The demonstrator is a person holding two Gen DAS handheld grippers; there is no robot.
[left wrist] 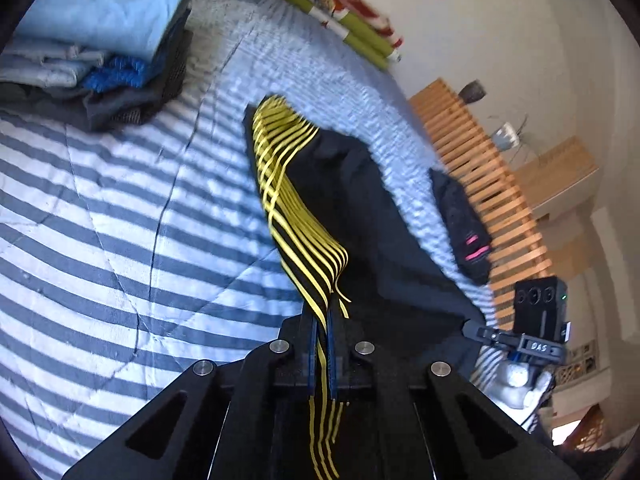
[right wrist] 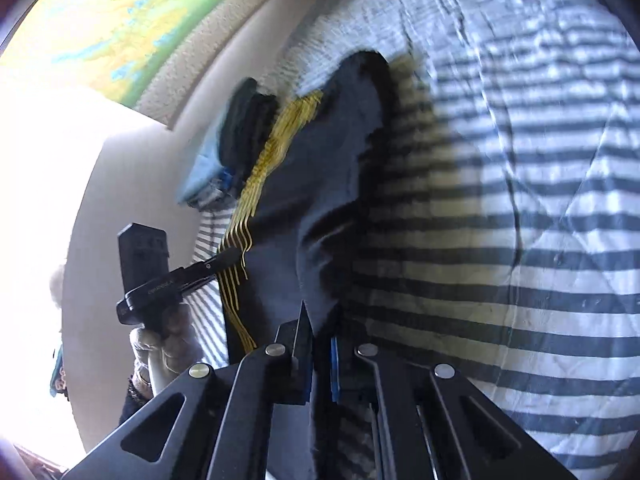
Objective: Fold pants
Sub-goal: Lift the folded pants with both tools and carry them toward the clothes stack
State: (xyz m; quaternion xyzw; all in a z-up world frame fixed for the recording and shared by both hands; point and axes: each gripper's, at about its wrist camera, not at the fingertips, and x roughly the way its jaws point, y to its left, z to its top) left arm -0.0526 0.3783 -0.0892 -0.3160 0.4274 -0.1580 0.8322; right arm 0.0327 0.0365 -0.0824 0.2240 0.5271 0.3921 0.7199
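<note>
With left gripper (left wrist: 323, 344) clamped on the yellow-striped edge of the pants (left wrist: 360, 208) and right gripper (right wrist: 322, 356) pinching the plain dark edge, both lifted off the bed (left wrist: 120, 220), best raised evenly, cloth taut

Open striped bedspread (left wrist: 100, 208) leftward (folded clothes stack (left wrist: 100, 52) far corner)
</note>
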